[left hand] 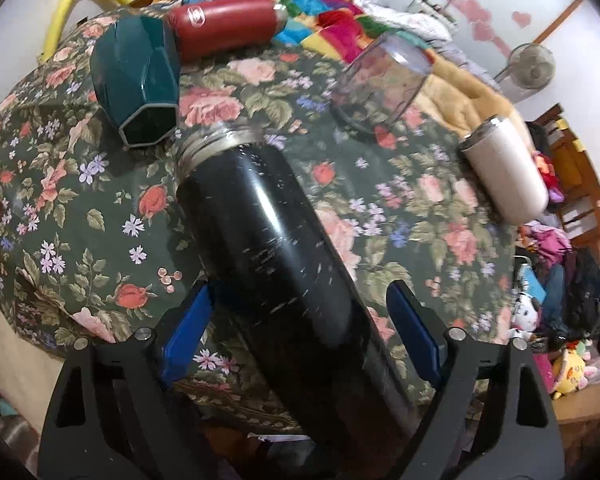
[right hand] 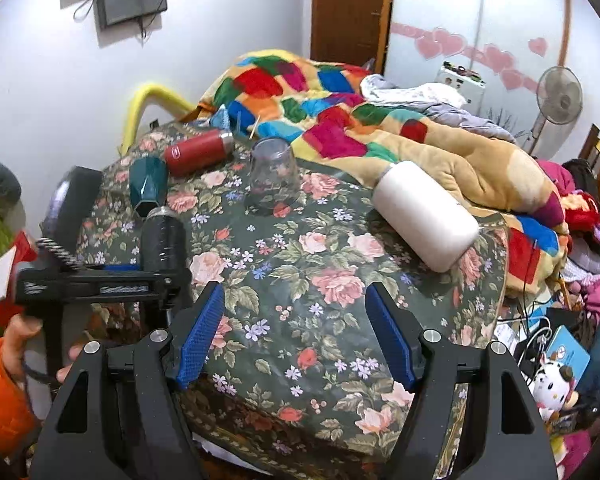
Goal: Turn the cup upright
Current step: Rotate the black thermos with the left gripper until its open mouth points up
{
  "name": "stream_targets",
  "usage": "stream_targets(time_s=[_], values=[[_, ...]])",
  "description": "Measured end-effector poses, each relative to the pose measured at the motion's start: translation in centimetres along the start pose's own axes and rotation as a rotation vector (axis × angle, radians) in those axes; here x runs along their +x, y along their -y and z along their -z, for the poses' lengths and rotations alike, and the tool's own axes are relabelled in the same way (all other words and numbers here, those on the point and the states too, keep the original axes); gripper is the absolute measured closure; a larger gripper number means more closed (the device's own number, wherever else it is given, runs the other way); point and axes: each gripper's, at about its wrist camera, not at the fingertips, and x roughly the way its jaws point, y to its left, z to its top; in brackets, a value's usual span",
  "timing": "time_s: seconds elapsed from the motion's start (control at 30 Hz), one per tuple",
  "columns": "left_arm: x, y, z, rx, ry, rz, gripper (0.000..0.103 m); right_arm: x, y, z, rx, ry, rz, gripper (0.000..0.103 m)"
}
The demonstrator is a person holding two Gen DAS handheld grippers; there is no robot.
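A black flask-like cup [left hand: 276,248] lies on its side on the floral cloth [left hand: 100,216], its steel rim pointing away. My left gripper [left hand: 300,332] is open, its blue pads on either side of the cup's body with gaps. In the right wrist view the black cup [right hand: 163,240] sits at the left with the left gripper around it [right hand: 112,280]. My right gripper [right hand: 296,336] is open and empty above the cloth [right hand: 320,280]. A clear glass [right hand: 272,176] stands upside down. A white cup [right hand: 424,216], a teal cup [right hand: 148,186] and a red flask [right hand: 198,152] lie on their sides.
A patchwork blanket [right hand: 320,92] and a tan plush throw [right hand: 480,168] are heaped behind the table. A standing fan [right hand: 556,96] is at the right. Toys and clutter [right hand: 556,368] lie on the floor at the right. The table's front edge is near.
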Motion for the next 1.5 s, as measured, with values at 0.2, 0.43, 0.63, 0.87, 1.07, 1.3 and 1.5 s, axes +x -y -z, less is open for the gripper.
stream_targets(time_s=[0.2,0.43,0.63,0.87,1.07,1.3,1.5], values=[[2.5,0.6,-1.6,0.015,-0.068,-0.053,0.023,-0.8,0.7,1.2,0.048,0.024,0.0,0.033],[3.4,2.3,-3.1,0.087,-0.078,-0.106,0.039,-1.3,1.1,2.2,0.069,0.032,0.005,0.033],[0.9,3.7,-3.3,0.136,0.002,-0.085,0.039,-2.3,1.4,2.2,0.066,0.058,0.033,0.033],[-5.3,6.5,-2.5,0.262,0.167,-0.053,0.039,-2.9,1.5,1.8,0.074,0.077,0.027,0.033],[-8.1,9.0,-2.0,0.389,0.284,-0.085,0.04,-3.0,1.5,1.6,0.086,0.088,0.017,0.033],[-8.0,10.2,-3.9,0.408,0.292,-0.095,0.04,-3.2,1.8,1.5,0.099,0.096,0.023,0.033],[-6.5,10.1,-4.9,0.396,0.215,-0.077,0.04,-3.1,2.3,1.4,0.107,0.095,0.029,0.033]])
